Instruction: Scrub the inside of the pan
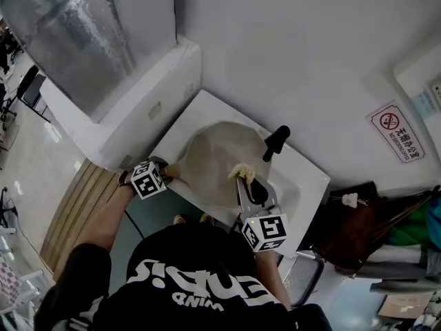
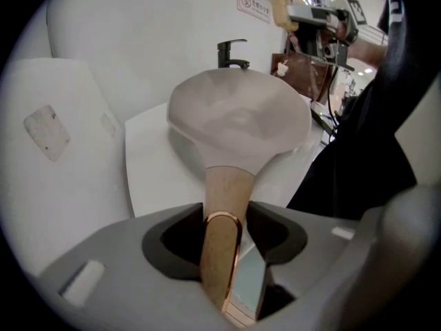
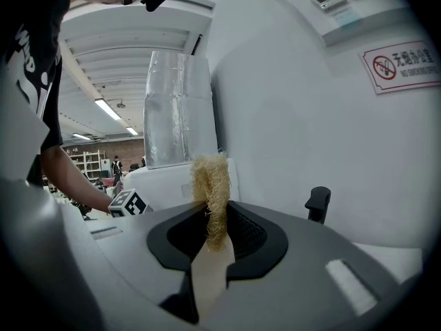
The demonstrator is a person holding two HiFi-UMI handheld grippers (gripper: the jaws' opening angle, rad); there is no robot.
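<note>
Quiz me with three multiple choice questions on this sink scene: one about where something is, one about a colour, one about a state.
1. The pan's handle sits between: A left tongs, B a bare hand, C nothing.
2. The faucet is: A silver, B black, C gold.
3. The scrubber is: A pressed into pan, B held clear of pan, C lying loose.
Answers: A, the handle runs between those tongs; B, it shows black in every view; B, the right tongs hold it up, apart from the pan.
</note>
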